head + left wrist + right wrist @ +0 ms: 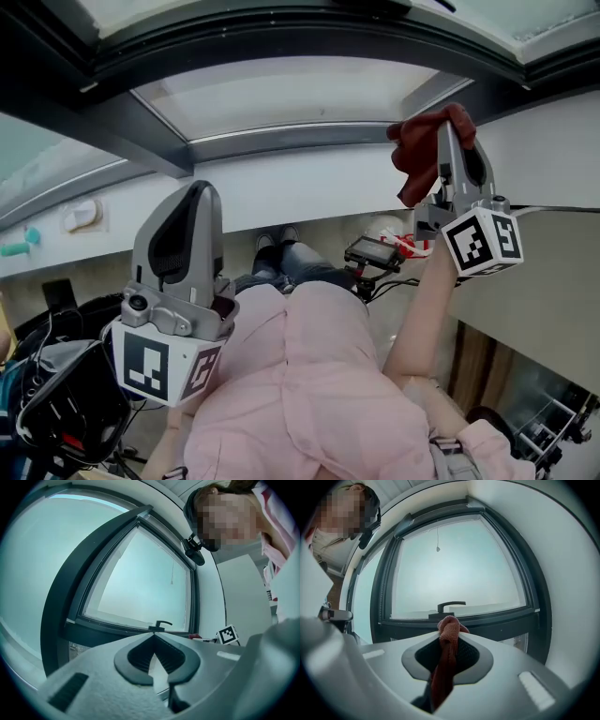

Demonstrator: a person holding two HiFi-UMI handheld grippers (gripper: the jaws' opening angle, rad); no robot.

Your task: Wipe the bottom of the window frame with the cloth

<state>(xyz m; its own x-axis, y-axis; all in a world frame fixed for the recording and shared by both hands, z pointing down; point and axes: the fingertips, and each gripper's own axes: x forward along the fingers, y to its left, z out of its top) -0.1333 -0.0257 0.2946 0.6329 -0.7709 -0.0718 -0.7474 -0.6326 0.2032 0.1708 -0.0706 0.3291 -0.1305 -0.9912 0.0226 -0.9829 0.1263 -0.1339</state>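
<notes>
Cloth, rust-red, is pinched between the jaws of the right tool: a bunched fold sticks out past the tips and the rest hangs back through the gap between the pads. In the right gripper view that fold sits in front of the dark bottom rail of the frame, just under the black handle; whether it touches the rail cannot be told. From the head view the right tool is raised high against the white wall, with the cloth draped off its left side. The left tool is held lower and well apart from it, over a pink shirt. In its own view the left tool has its jaw tips together with nothing between them, and points at the same frame and handle.
</notes>
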